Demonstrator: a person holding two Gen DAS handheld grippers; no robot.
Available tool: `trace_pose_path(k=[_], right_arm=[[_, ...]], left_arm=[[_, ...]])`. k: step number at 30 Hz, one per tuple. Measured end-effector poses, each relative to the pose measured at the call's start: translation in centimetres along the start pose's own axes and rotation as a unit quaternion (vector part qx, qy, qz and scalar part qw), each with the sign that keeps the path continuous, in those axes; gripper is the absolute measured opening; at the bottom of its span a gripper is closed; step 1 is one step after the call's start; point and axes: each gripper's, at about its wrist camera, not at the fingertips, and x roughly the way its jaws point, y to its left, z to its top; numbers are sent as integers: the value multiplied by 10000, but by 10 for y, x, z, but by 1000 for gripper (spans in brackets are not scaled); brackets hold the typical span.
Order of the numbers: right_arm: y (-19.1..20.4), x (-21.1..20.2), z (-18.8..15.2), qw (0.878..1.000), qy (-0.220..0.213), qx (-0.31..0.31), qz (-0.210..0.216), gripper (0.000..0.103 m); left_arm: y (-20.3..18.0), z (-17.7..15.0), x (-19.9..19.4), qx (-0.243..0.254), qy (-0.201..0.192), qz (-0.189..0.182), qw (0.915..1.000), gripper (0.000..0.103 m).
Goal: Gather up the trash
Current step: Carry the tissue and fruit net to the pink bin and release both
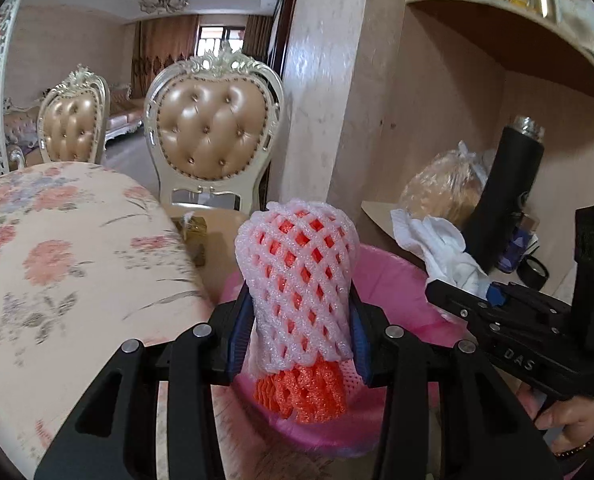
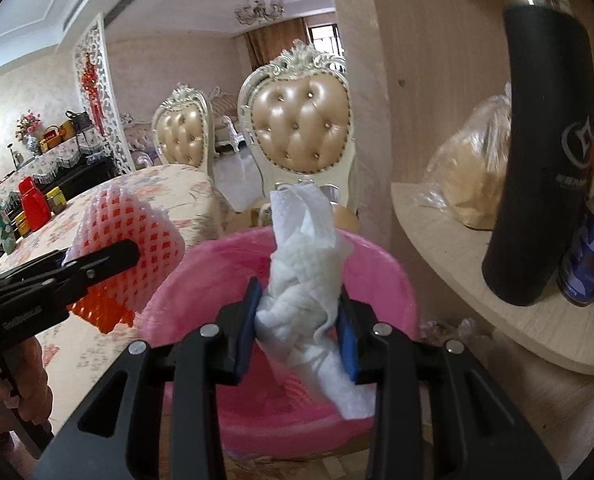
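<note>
Bin (image 2: 377, 264): below and before both my tools.
Net sleeve (image 1: 297, 280): in my left tool (image 1: 297, 344), above the bin.
Tissue (image 2: 305, 264): in my right tool (image 2: 301, 332), above the bin.
Desk (image 1: 57, 260): left of the bin.
Shelf (image 2: 497, 304): right of the bin; flask (image 2: 537, 160) on it.

We had the right gripper (image 2: 299, 322) clamped on a crumpled white paper towel (image 2: 305, 276) above the pink plastic-lined bin (image 2: 393, 276). At left, the left gripper (image 2: 97, 266) held white-and-orange foam fruit netting (image 2: 137, 236) beside the floral-clothed table (image 2: 185, 188).
</note>
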Motion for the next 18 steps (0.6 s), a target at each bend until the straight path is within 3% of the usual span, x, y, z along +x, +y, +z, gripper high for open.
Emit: trace_pose_path(k=[8,10,12,15,18], right_arm=[[-9,20,1,9999,102,-14,74,38],[-10,22,2,9998,90,-8,156,45],[-12,23,4,9999,30,9,163,64],[-19,17,4,9998,-83,144,144,66],[-22,9,3,9997,-155,203,56,66]], left_arm=[[-2,7,45,-81,298,-140,9994,41],[0,8,57,-124,410,-213,9989,44],[2,7,63,-118,462,-202,9987,55],[5,5,60,-132,358,-211,9990,79],[9,3,48,-136,249,-67,9996,86]])
